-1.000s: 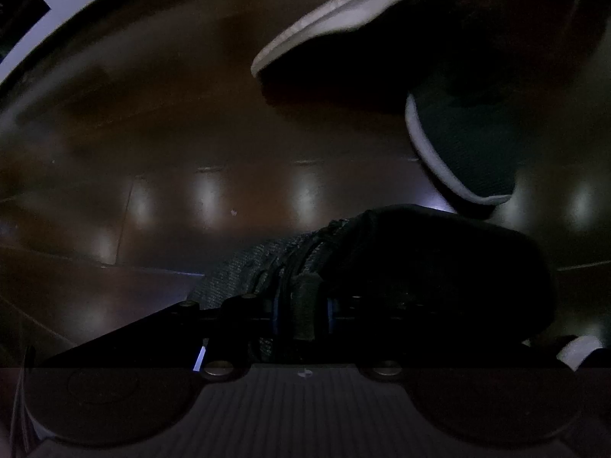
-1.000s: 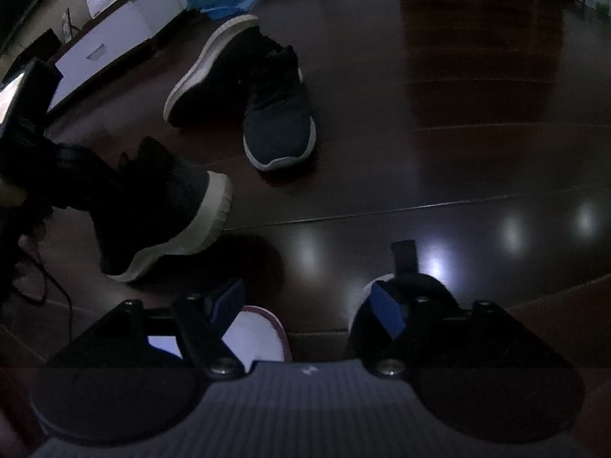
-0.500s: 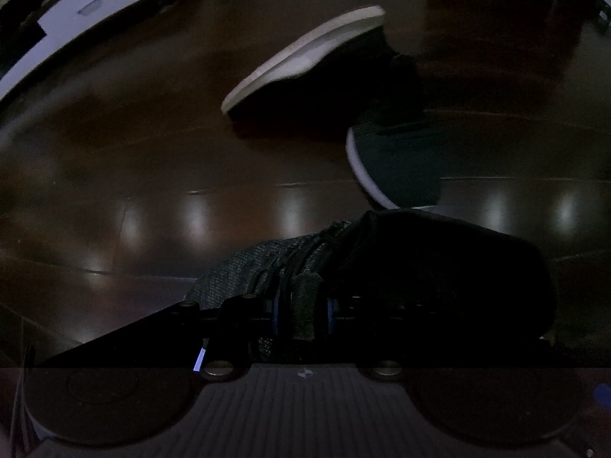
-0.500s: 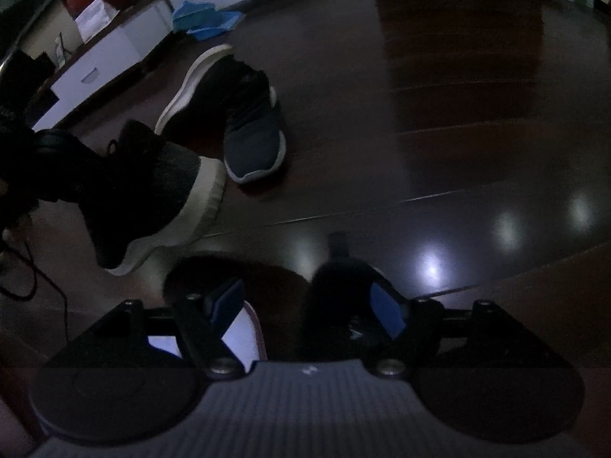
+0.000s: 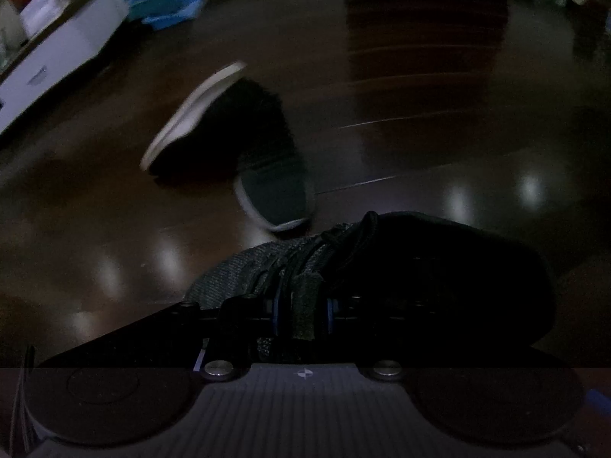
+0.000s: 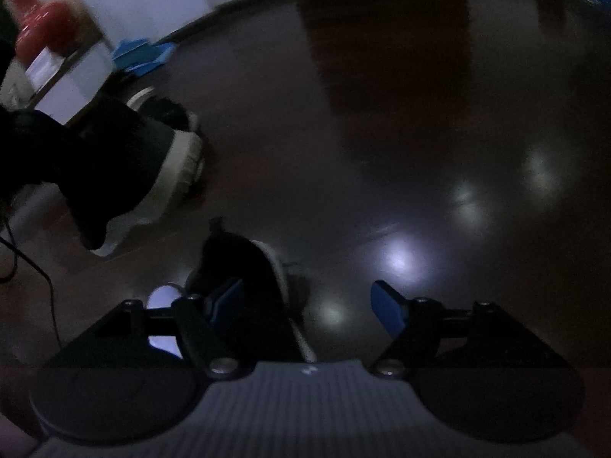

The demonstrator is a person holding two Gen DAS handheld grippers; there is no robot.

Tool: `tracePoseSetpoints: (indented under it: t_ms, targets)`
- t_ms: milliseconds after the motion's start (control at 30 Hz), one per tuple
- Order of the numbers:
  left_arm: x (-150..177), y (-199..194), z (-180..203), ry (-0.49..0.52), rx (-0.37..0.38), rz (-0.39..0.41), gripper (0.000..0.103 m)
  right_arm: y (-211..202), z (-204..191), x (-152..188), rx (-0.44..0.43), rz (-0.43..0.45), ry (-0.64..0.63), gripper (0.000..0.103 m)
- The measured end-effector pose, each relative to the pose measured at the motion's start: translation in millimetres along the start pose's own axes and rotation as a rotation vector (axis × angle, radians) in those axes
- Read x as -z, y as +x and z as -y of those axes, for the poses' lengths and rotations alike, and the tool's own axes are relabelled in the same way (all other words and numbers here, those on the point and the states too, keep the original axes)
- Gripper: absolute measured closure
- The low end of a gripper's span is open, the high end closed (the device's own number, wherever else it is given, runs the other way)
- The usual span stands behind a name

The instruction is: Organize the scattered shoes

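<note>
Left hand-held gripper (image 5: 301, 315) is clamped on a grey shoe (image 5: 382, 267); the open, empty right hand-held gripper (image 6: 307, 307) has a dark shoe (image 6: 248, 290) lower-centre, running up-frame under its left finger

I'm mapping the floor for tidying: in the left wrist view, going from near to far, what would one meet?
left gripper shut on the grey knit shoe → dark sneaker standing upright → sneaker tipped on its side, white sole showing → blue item on the floor.
</note>
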State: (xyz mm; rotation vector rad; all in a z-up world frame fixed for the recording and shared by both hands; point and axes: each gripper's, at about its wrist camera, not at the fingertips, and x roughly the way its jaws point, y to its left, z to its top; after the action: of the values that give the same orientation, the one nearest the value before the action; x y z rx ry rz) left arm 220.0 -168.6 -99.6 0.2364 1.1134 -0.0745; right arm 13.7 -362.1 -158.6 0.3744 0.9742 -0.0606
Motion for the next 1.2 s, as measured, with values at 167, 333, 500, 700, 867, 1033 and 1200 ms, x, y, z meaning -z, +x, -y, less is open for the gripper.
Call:
tracePoseSetpoints:
  t_ms: [167,333,500,700,867,1033,1200]
  targets:
    - [2.3,-21.2,52.7,0.090,0.038,0.019,0.078,-30.8,35.4,16.3,0.043,0.004,0.070,0.027]
    - [12.2,-31.3,103.8,0.182,0.089,0.021,0.078,-66.5,69.4,34.8,0.093,0.015,0.138,0.027]
    - [34.5,-38.6,161.3,0.270,0.142,0.007,0.078,-97.1,97.9,54.3,0.134,0.032,0.228,0.027]
    - [70.6,-46.1,229.6,0.386,0.200,-0.013,0.078,-130.1,134.7,85.8,0.191,0.051,0.351,0.027]
    - [98.5,-49.7,277.8,0.471,0.220,-0.012,0.078,-155.3,166.6,119.7,0.245,0.066,0.466,0.027]
    - [133.9,-48.4,324.8,0.546,0.238,-0.020,0.078,-162.7,167.1,138.8,0.285,0.066,0.516,0.027]
    - [172.5,-51.5,365.8,0.621,0.266,-0.032,0.078,-177.6,182.3,162.6,0.321,0.079,0.600,0.027]
